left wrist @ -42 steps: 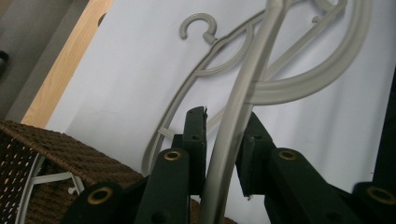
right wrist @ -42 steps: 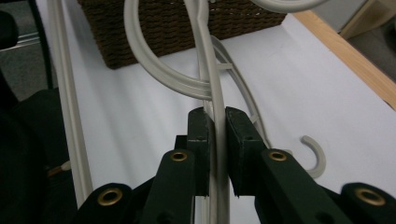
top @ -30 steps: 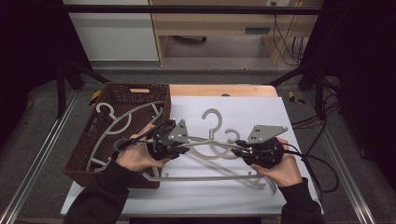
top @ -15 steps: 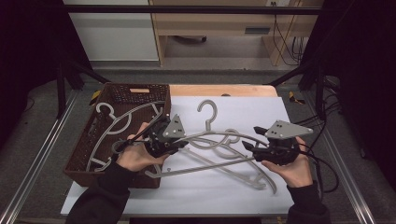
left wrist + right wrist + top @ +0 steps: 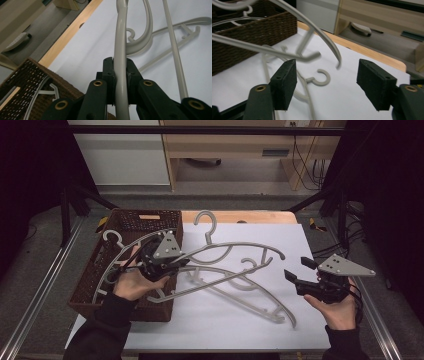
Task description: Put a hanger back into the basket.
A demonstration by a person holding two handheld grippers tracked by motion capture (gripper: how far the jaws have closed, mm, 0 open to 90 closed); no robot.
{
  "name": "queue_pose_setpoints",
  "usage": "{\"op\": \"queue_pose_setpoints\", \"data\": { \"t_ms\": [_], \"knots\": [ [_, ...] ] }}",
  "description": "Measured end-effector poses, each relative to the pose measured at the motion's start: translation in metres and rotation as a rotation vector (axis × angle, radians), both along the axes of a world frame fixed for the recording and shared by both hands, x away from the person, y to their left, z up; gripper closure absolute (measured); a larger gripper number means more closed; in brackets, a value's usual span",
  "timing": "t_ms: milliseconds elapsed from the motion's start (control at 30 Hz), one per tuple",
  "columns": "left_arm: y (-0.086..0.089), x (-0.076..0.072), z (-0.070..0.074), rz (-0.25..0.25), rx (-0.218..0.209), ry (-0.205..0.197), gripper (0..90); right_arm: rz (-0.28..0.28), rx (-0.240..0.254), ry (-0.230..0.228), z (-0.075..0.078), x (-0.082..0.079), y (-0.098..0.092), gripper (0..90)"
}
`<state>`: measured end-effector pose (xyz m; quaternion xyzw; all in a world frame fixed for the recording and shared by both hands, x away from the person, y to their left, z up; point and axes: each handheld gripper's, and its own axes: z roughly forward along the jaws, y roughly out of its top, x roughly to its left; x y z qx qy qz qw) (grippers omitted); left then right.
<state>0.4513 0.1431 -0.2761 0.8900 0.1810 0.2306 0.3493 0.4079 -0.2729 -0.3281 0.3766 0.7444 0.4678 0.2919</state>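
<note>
Lab recording rig: black metal frame, loose cables, white tabletop.

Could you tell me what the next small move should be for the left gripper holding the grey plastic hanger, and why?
Probably carry it a little further over the brown woven basket and lower it in. The left gripper is shut on the grey plastic hanger, which hangs raised above the white table sheet. The right gripper has just been opening, its fingers apart with nothing between them.

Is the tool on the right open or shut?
Open: the right tool's black jaws, just opening, stand apart, nothing between them.
</note>
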Motion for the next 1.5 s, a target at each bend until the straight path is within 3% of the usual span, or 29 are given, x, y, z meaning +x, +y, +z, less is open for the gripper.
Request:
{"op": "queue_pose_setpoints", "data": {
  "t_ms": [133, 433, 667, 933, 1067, 1500],
  "knots": [
    [0.012, 0.001, 0.008, 0.029, -0.034, -0.019, 81.8, -0.040, -0.016, 0.031, -0.010, 0.002, -0.007, 27.9],
    [0.049, -0.002, 0.032, 0.104, -0.101, -0.080, 81.8, -0.067, -0.048, 0.094, -0.029, 0.011, -0.009, 25.9],
    [0.088, -0.004, 0.036, 0.209, -0.164, -0.128, 81.8, -0.069, -0.063, 0.122, -0.038, 0.016, -0.004, 23.2],
    [0.135, -0.001, 0.023, 0.351, -0.209, -0.169, 81.8, -0.060, -0.082, 0.152, -0.046, 0.021, 0.008, 17.9],
    [0.157, 0.003, 0.008, 0.422, -0.219, -0.165, 81.8, -0.058, -0.084, 0.162, -0.048, 0.022, 0.011, 15.9],
    [0.180, 0.016, -0.028, 0.527, -0.170, -0.146, 81.8, -0.044, -0.082, 0.165, -0.050, 0.023, 0.015, 14.0]
  ]
}}
